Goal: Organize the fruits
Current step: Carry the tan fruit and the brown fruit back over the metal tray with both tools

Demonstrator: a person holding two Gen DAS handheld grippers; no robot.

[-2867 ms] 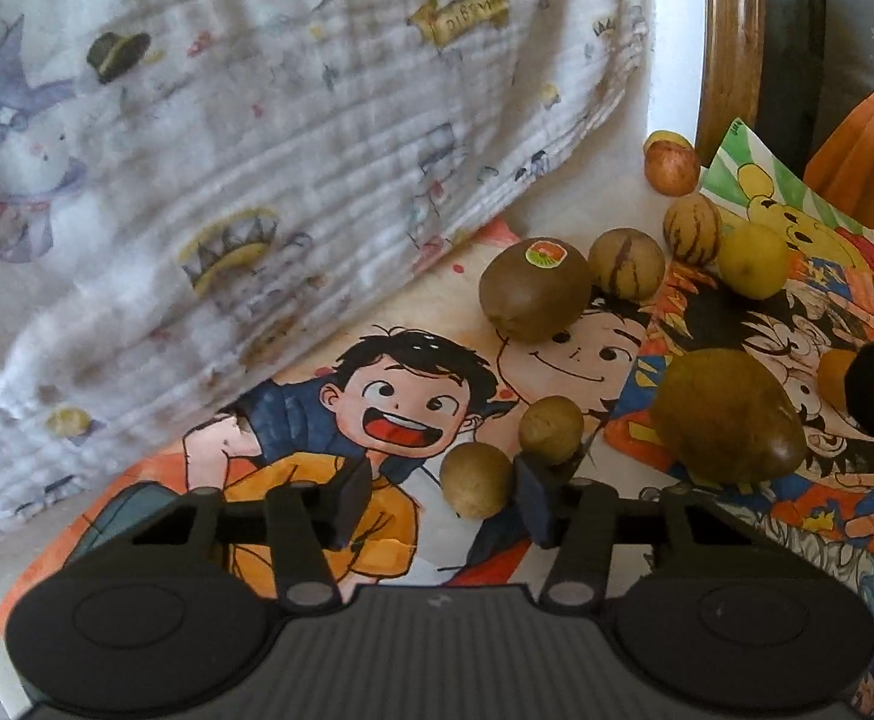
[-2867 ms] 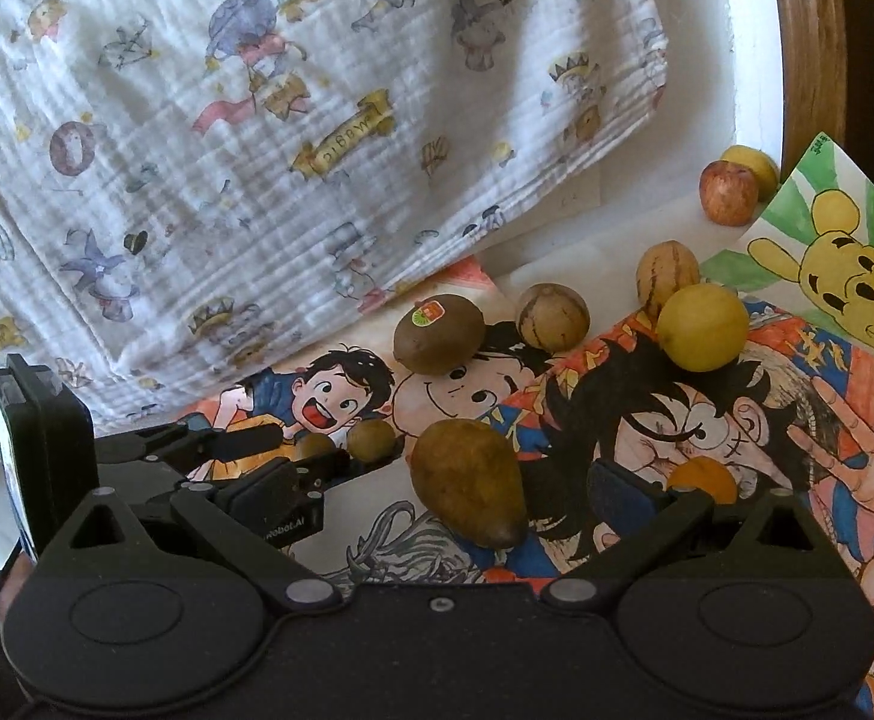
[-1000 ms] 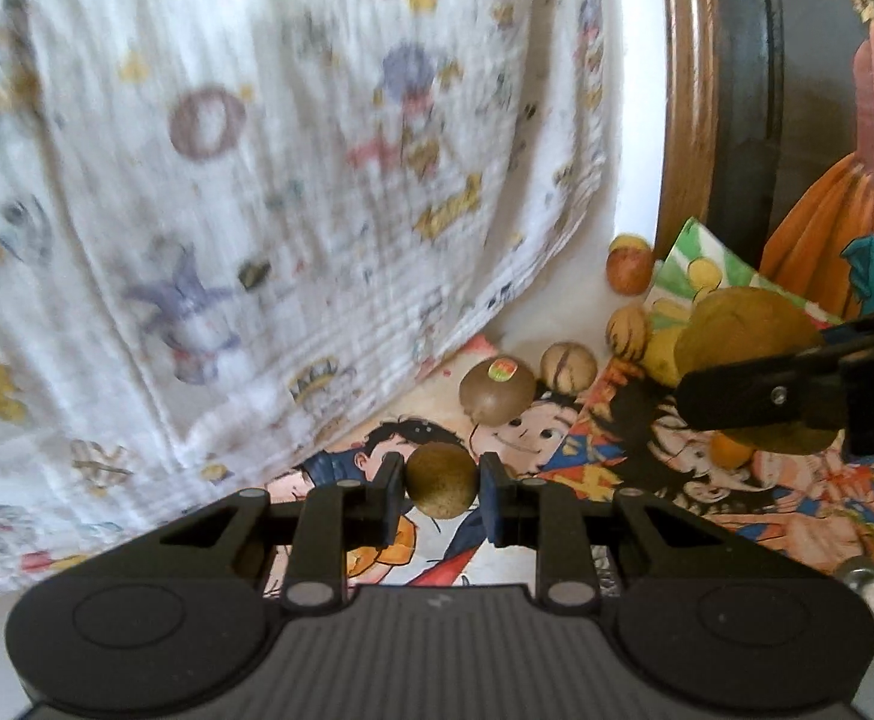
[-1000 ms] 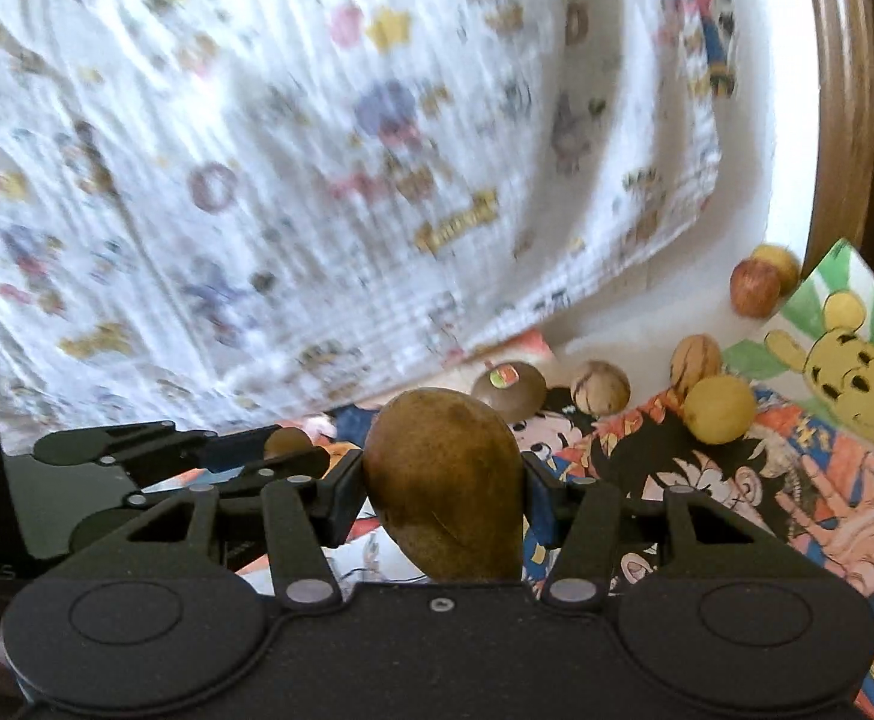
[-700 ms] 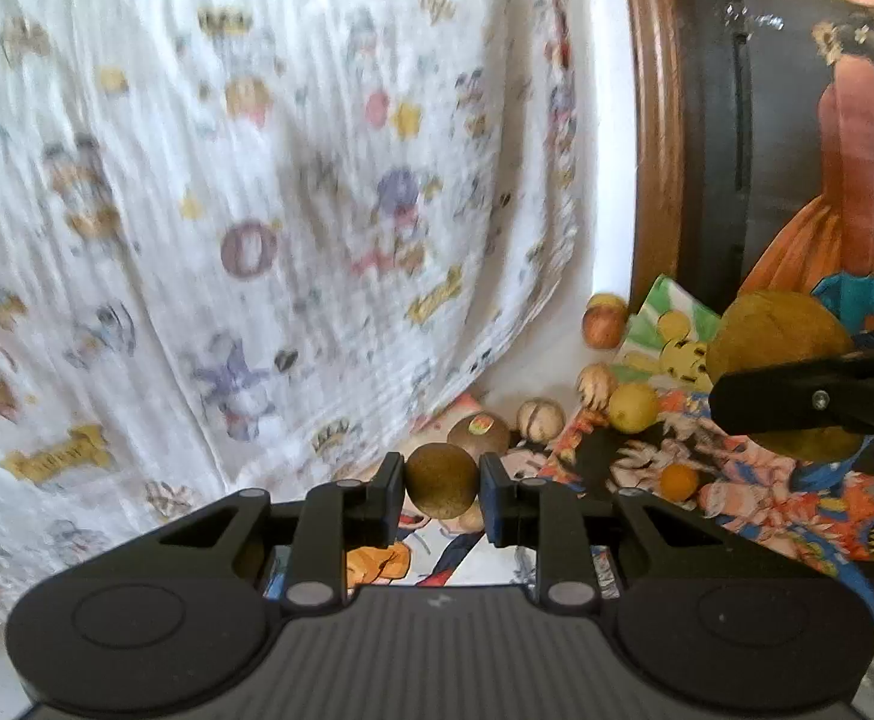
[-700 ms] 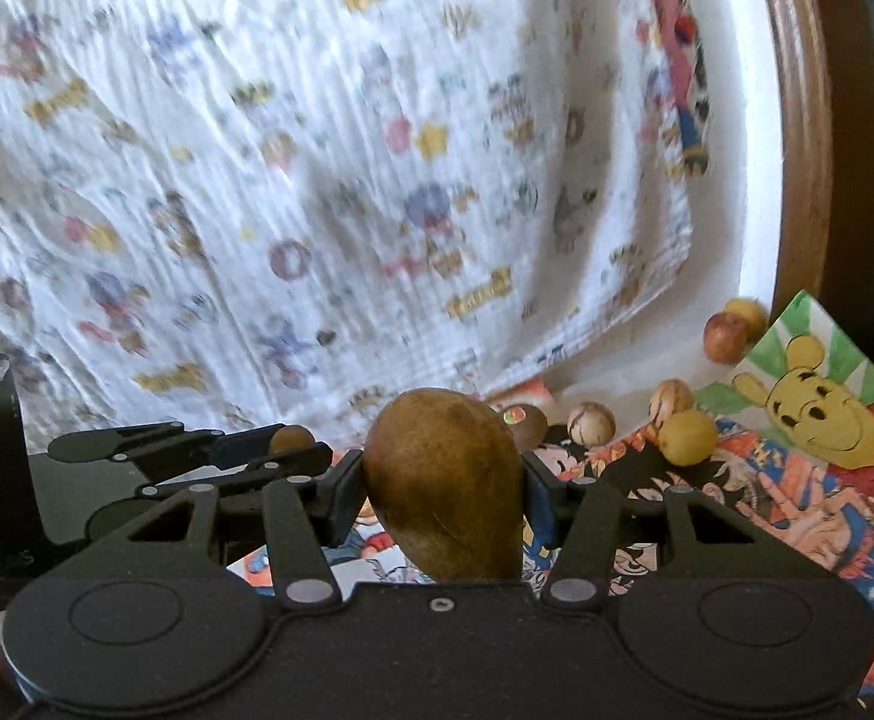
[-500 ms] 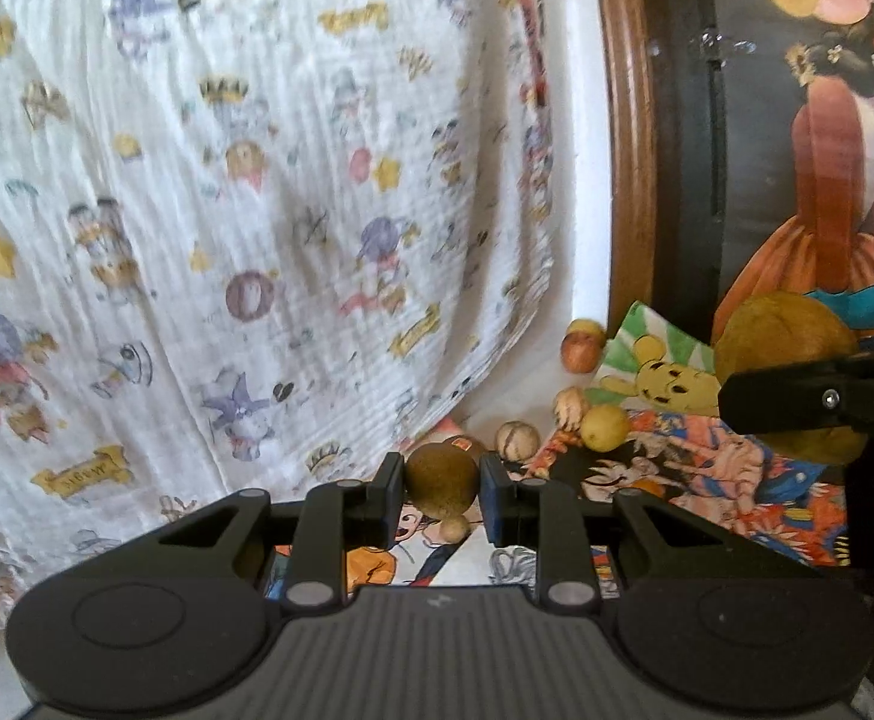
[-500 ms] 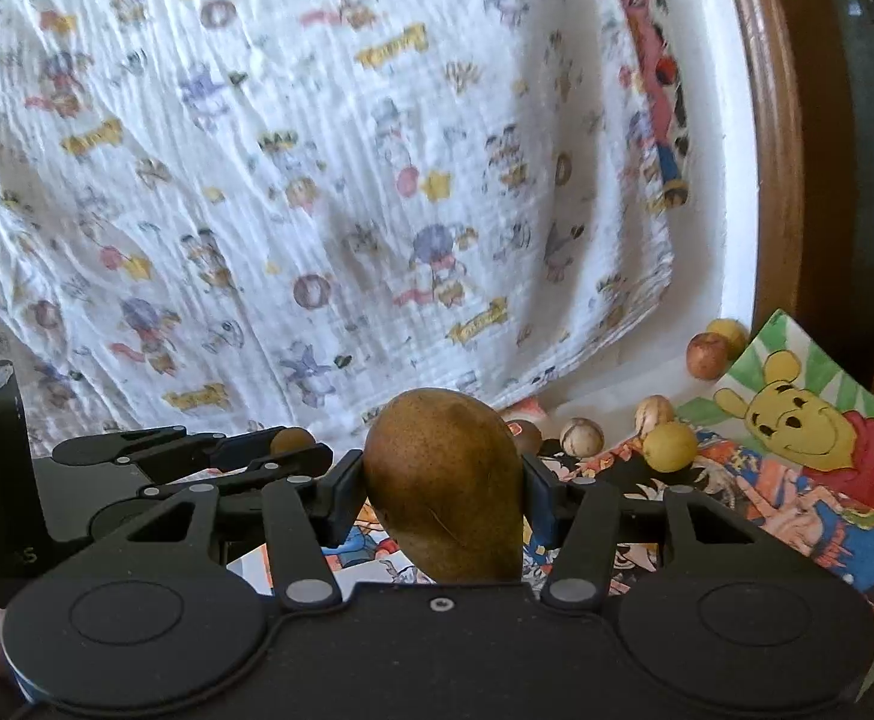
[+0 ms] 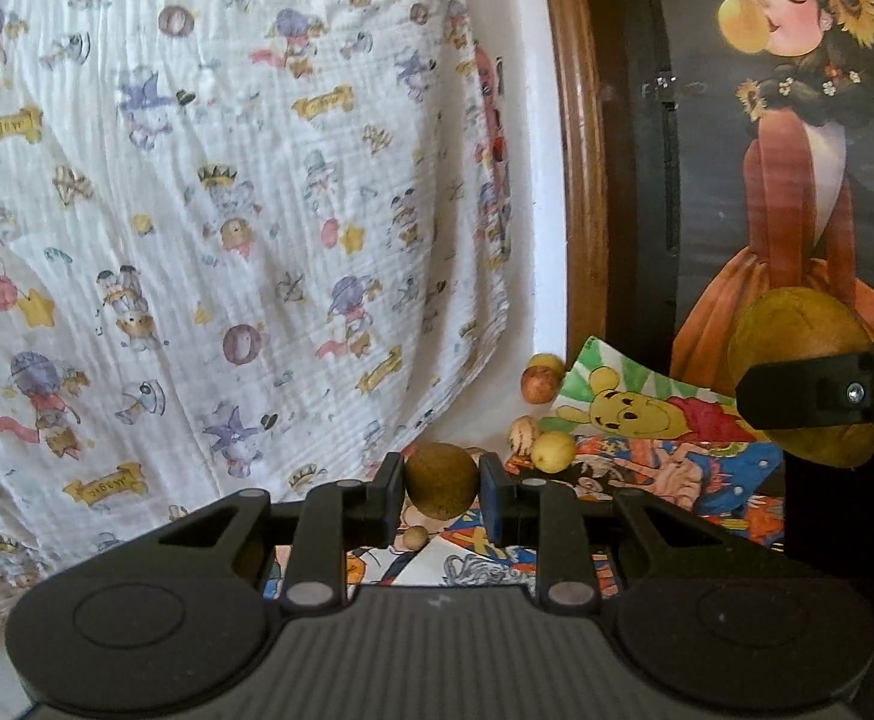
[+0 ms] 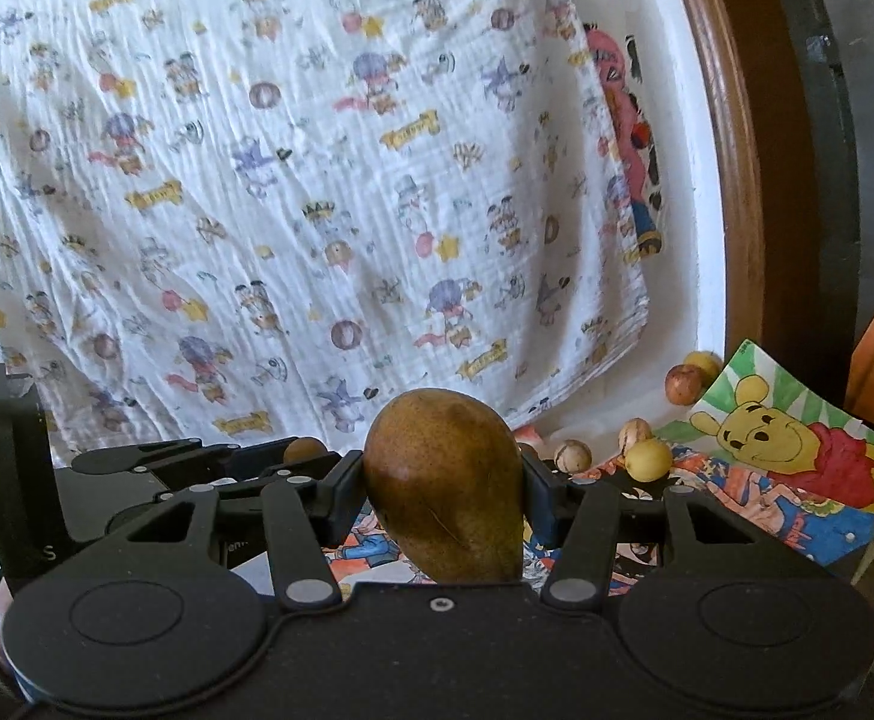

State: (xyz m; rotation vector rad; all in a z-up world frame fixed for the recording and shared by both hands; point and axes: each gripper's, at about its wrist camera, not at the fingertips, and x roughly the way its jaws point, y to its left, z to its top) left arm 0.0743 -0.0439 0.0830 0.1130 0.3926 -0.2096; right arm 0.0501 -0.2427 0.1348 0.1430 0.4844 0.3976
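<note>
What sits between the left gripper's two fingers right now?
A small round brown fruit is clamped between the fingers of the left gripper, filling the gap. The left wrist view shows it plainly; it also peeks out in the right wrist view.

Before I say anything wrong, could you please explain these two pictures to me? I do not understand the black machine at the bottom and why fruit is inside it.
There is no robot. A person holds two hand tools, each with a two-finger claw and a camera looking along the fingers. One picture comes from the left tool, one from the right. The left claw is shut on a small round brown fruit. The right claw is shut on a brown pear; the left camera also sees that pear at its right edge. Both are lifted. Below, cartoon posters lie on the surface with more fruit, including a yellow round fruit. A printed white cloth hangs behind.
</note>
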